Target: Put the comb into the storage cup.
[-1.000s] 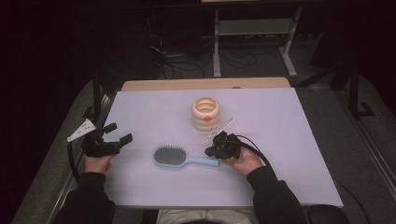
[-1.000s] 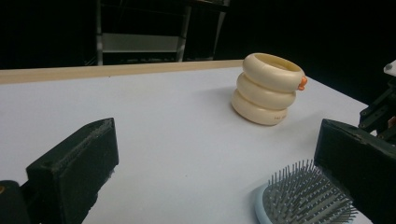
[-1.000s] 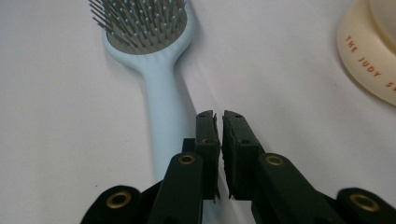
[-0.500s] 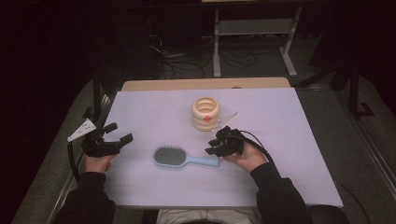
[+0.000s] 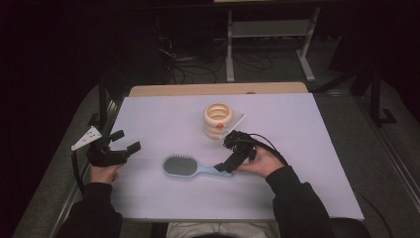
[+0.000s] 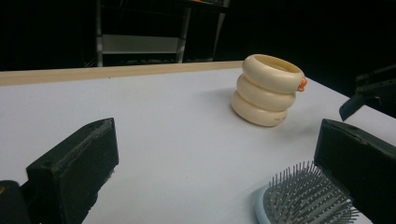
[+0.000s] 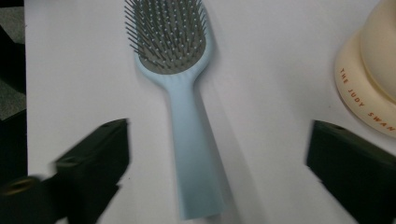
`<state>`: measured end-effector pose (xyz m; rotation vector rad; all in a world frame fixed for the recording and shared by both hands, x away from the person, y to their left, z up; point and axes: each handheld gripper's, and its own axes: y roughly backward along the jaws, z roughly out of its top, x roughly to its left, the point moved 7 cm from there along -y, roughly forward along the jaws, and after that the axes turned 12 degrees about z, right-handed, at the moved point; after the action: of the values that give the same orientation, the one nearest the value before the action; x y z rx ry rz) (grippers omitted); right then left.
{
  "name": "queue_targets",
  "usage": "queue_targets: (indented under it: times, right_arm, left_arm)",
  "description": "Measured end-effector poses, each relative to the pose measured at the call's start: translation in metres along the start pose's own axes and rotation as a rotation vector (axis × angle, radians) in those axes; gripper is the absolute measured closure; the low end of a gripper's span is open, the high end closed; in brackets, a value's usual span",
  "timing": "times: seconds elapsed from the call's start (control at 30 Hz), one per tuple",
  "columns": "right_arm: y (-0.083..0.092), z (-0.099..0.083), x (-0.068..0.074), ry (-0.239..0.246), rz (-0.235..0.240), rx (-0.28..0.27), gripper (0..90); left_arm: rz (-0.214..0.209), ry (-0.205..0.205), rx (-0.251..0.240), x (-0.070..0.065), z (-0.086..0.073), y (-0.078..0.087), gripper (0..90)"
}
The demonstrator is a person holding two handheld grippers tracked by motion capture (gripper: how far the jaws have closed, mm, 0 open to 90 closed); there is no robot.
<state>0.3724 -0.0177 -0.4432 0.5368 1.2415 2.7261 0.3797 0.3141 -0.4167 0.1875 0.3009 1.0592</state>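
The light blue hairbrush [image 5: 190, 167] lies flat, bristles up, in front of the cream ringed holder [image 5: 218, 120], handle pointing toward the right gripper [image 5: 233, 159]. That gripper's jaws have just been opening; they now stand wide on either side of the handle, apart from it, so the brush is released. The left gripper [image 5: 126, 141] hangs open and empty, well left of the holder. Risk: a careless withdrawal could clip the handle and spin the brush, or knock the holder.

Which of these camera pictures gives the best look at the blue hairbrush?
The right gripper view: the hairbrush lies whole between the open fingers, bristles up, handle toward the camera. The high view shows the hairbrush small, lying flat on the table, handle end beside the right gripper. The left gripper view catches part of its bristled head at the lower edge.
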Motion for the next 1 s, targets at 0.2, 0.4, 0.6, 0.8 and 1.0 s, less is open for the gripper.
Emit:
queue_targets:
  times: [0.2,0.4,0.6,0.8,1.0]
  right_arm:
    - [-0.005,0.008,0.001,0.014,-0.003,0.033,0.0]
    - [-0.011,0.016,0.004,0.031,0.0,0.066,0.0]
    - [-0.021,0.019,0.005,0.053,0.008,0.109,0.0]
    - [-0.029,0.02,0.006,0.064,0.017,0.127,0.0]
    - [-0.039,0.021,0.008,0.072,0.033,0.15,0.3]
  left_arm:
    - [0.0,0.0,0.0,0.0,0.0,0.0,0.0]
    - [0.0,0.0,0.002,0.0,0.0,0.0,0.0]
    - [-0.001,0.002,0.0,0.0,0.0,0.0,0.0]
    - [-0.001,0.0,0.0,0.0,0.0,0.0,0.0]
    - [-0.001,0.0,0.0,0.0,0.0,0.0,0.0]
